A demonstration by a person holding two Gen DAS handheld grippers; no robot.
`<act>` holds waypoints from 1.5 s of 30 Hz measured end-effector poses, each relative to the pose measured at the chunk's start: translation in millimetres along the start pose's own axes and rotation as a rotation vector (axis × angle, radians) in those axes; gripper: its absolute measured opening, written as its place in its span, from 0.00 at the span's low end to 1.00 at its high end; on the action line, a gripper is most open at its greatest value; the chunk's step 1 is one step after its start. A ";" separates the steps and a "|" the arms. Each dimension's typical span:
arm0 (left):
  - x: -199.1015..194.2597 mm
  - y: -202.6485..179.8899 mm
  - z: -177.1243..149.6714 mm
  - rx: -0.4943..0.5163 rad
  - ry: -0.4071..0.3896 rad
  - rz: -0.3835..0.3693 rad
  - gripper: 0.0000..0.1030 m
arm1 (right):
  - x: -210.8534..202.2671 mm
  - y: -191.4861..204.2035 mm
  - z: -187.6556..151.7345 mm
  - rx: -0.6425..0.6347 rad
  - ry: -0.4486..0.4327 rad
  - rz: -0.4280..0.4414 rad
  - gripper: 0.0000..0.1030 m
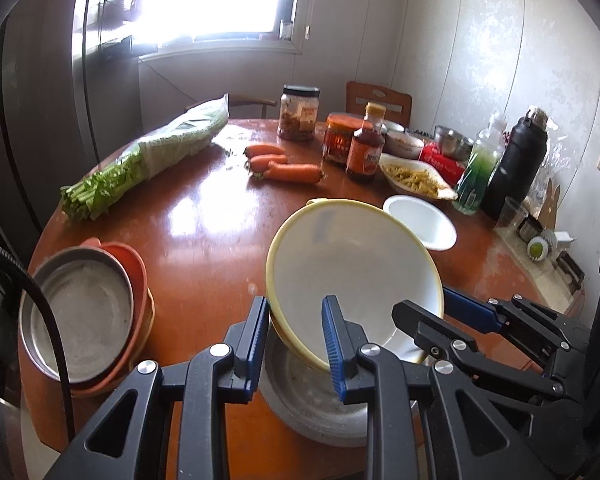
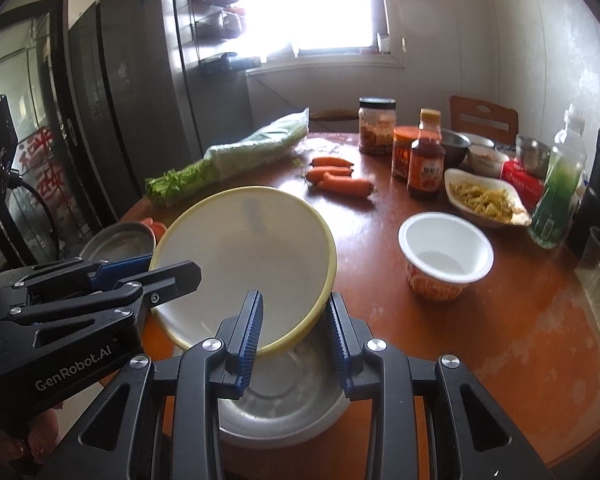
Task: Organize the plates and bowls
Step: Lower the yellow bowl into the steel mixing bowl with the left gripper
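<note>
While both your grippers pinch the yellow-rimmed bowl [image 1: 352, 276] by opposite rims, left gripper [image 1: 296, 344] and right gripper [image 2: 294, 332] nearly shut on it, it hangs tilted just above the steel bowl [image 2: 276, 400]; uneven lowering could twist it loose

A home kitchen-dining room: a round, glossy reddish-brown wooden table [image 1: 204, 216] carries everyday food. At its 11 o'clock lies a plastic-wrapped bunch of green celery [image 1: 148, 160]; toward 12, three orange carrots [image 1: 288, 166] and a black-lidded clear pickle jar [image 1: 299, 112]. A tall dark fridge [image 2: 140, 112] stands at 10 o'clock beside a bright window [image 2: 324, 4]; a wooden chair back [image 1: 378, 100] at 1.
</note>
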State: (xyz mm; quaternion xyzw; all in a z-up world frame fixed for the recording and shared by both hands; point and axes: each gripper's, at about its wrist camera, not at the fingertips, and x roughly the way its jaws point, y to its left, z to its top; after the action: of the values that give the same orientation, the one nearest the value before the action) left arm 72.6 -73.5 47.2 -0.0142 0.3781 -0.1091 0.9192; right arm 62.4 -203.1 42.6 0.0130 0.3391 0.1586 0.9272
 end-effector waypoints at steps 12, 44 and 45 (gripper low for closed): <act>22.5 -4.7 -23.2 0.031 0.062 0.012 0.26 | 15.6 0.9 -26.7 -0.035 0.049 -0.040 0.34; 31.5 -8.1 -31.9 0.068 0.081 0.017 0.26 | 14.8 1.7 -38.7 -0.030 0.056 -0.072 0.34; 31.5 -8.0 -32.1 0.068 0.082 0.017 0.26 | 14.6 1.5 -38.6 -0.033 0.055 -0.076 0.34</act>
State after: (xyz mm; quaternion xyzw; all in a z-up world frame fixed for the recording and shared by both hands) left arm 70.5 -86.2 3.3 0.0245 0.4114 -0.1148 0.9039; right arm 48.1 -200.5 4.0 -0.0192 0.3621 0.1293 0.9229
